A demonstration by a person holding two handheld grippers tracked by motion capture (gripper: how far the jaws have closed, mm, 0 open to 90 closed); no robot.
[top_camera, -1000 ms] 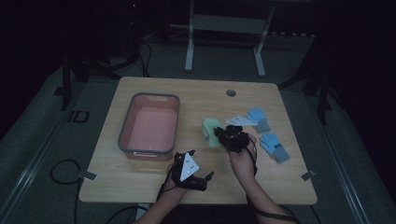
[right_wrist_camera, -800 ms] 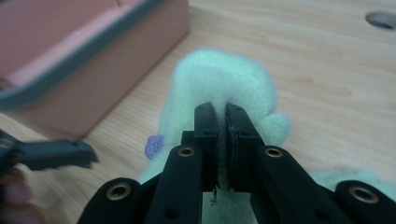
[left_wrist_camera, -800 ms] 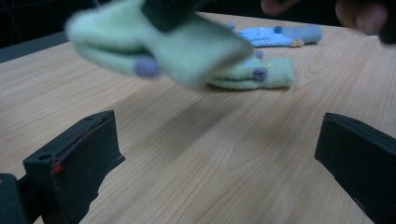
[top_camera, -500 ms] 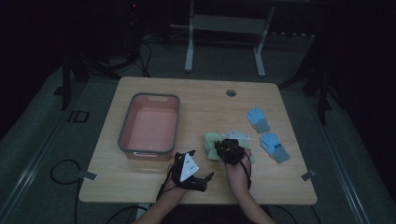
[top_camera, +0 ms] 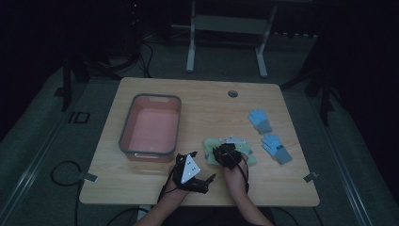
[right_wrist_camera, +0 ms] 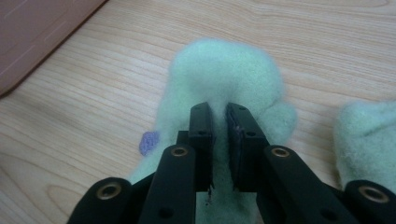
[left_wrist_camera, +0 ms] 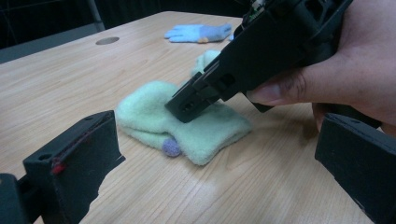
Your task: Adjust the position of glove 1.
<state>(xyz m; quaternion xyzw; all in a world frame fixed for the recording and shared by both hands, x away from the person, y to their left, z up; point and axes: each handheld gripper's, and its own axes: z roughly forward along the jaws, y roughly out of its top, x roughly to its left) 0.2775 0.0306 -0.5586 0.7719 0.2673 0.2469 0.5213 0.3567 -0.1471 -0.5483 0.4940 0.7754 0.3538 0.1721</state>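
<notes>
Down at our right gripper (right_wrist_camera: 219, 126) the jaws stand close together with a fold of the pale green sock (right_wrist_camera: 224, 74) pinched between them, and they have just been easing apart a touch, so the clamp is loosening while the fleece is still caught in the narrow gap. A second ago we had this sock up near the middle of the table by the blue gloves; now it lies flat on the wood at the near edge, right under our right hand (top_camera: 235, 167). From the left gripper view we see the right gripper's black nose (left_wrist_camera: 196, 100) pressed down onto the sock (left_wrist_camera: 187, 126), with a small purple dot (left_wrist_camera: 171, 148) on its near edge. A second green piece (right_wrist_camera: 369, 140) lies just beside it to the right.

Our left gripper (top_camera: 200, 181) rests near the front edge with its jaws wide apart and nothing between them, just beside the sock.

Farther out, the pink bin (top_camera: 127, 136) sits to the left, nothing in it, and the two blue gloves (top_camera: 259, 120) (top_camera: 276, 148) lie well apart to the right on the table (top_camera: 202, 99).

We judge the carry is done: the sock has been set down close by, and the release is starting.
</notes>
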